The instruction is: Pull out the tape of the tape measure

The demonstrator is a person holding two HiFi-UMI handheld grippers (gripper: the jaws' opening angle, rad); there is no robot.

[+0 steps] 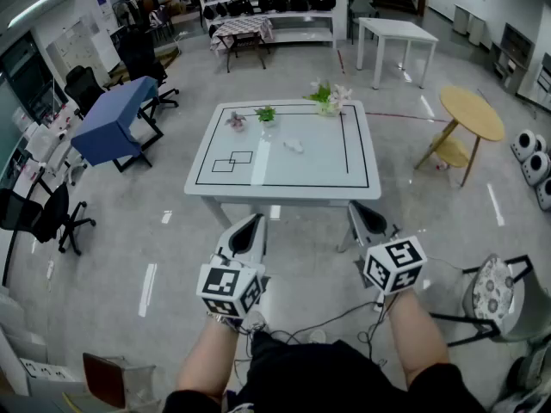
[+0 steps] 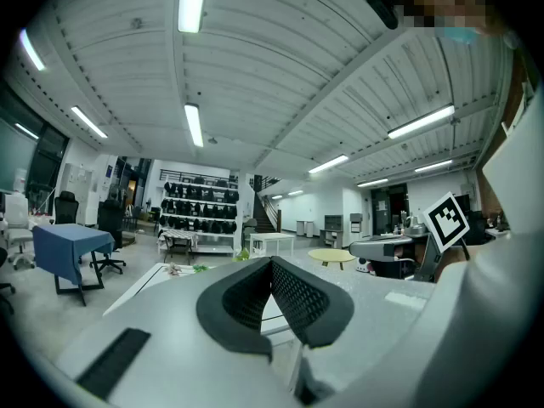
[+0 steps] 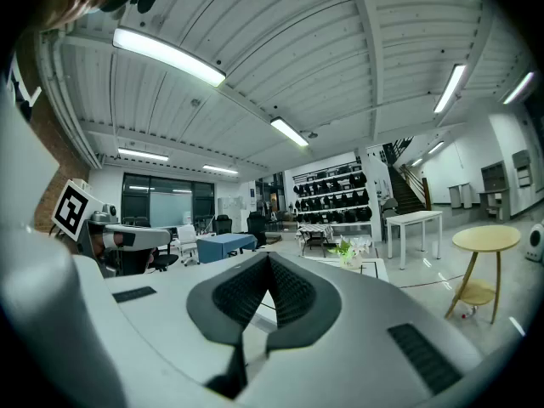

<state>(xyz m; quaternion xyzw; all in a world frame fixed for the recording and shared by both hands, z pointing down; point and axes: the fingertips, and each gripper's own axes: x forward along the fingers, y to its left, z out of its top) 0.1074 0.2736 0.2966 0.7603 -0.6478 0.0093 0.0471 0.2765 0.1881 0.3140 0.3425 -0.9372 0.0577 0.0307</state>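
Both tongs are clenched with nothing in them. In its own view the left tongs (image 2: 272, 266) show the dark ribbed pads pressed together at the tips, and the right tongs (image 3: 268, 260) show the same. From the head view the left tongs (image 1: 256, 220) and the right tongs (image 1: 355, 206) are held side by side, apart from each other, pointing roughly level toward the white table (image 1: 284, 188) that stands just ahead of their tips. On the tabletop, well beyond both tips and about between the lines of the two tongs, lies a small pale object (image 1: 294, 146), too small to say whether it is the tape measure. Neither tongs touch it. Farther ahead, at the table's far edge, stand small potted plants (image 1: 328, 98).
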